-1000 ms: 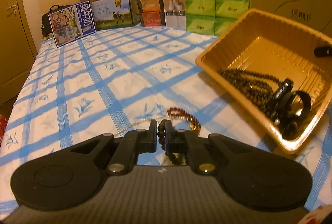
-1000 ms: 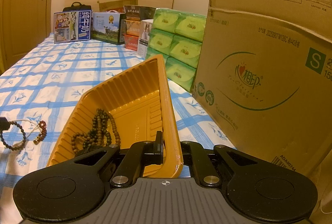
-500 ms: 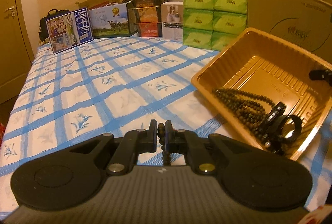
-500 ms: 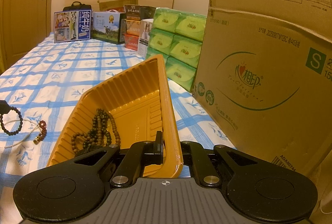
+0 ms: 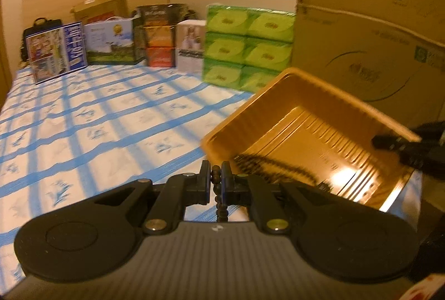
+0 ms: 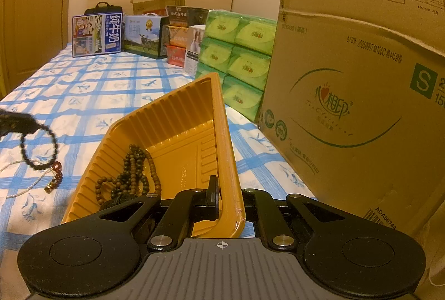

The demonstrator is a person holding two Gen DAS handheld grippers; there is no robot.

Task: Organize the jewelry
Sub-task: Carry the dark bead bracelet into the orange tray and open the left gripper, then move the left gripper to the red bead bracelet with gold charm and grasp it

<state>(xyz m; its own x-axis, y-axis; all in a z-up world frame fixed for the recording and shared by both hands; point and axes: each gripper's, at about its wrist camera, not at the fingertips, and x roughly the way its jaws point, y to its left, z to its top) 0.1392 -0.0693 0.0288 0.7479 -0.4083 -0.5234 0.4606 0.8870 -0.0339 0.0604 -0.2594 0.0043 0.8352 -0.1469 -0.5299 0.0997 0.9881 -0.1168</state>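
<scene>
My left gripper [image 5: 215,175] is shut on a dark bead bracelet [image 5: 219,202], which hangs between its fingers above the bed. In the right wrist view the bracelet's loop [image 6: 39,147] dangles in the air at the far left. The golden plastic tray [image 6: 222,119] stands tilted, with my right gripper [image 6: 226,200] shut on its near rim. Brown bead strands [image 6: 130,175] lie in the tray's low corner. A red bead bracelet [image 6: 57,175] and a white pearl strand [image 6: 16,188] rest on the sheet left of the tray.
A blue-checked bedsheet [image 5: 97,119] covers the bed. A big cardboard box [image 6: 361,91] stands close on the right, with stacked green tissue packs [image 6: 239,49] beside it. Printed cartons [image 6: 97,33] line the headboard. A wooden door [image 6: 27,22] is at far left.
The left gripper has risen with the dark bracelet, lifting it off the sheet and swinging right toward the tray. The red bracelet and pearl strand stay on the sheet. The right gripper has not moved.
</scene>
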